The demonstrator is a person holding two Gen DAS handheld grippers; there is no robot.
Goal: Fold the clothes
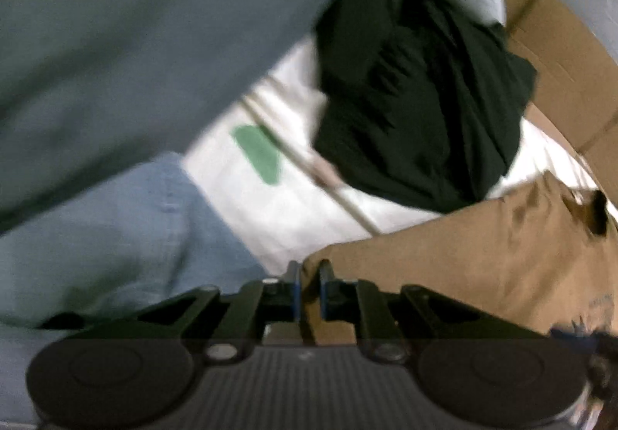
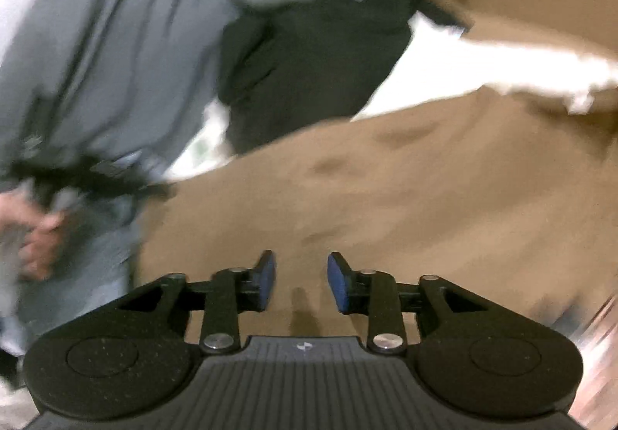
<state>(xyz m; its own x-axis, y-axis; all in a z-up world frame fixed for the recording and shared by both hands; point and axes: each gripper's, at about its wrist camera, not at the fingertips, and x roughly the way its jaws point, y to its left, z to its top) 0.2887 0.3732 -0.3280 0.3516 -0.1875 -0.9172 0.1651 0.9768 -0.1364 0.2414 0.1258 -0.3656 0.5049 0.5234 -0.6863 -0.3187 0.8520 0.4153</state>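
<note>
The left gripper (image 1: 309, 289) pinches an edge of the tan garment (image 1: 483, 267), which lies on the white surface (image 1: 309, 213) beside dark clothes (image 1: 417, 101). The right gripper (image 2: 300, 281) hovers half-open, seemingly empty through blur; it should take the matching edge, keeping fabric taut.

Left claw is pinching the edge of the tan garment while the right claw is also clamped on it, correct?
Not quite. The left claw does pinch the tan garment edge, but the right wrist view shows the right claw open above the cloth, gripping nothing.
</note>
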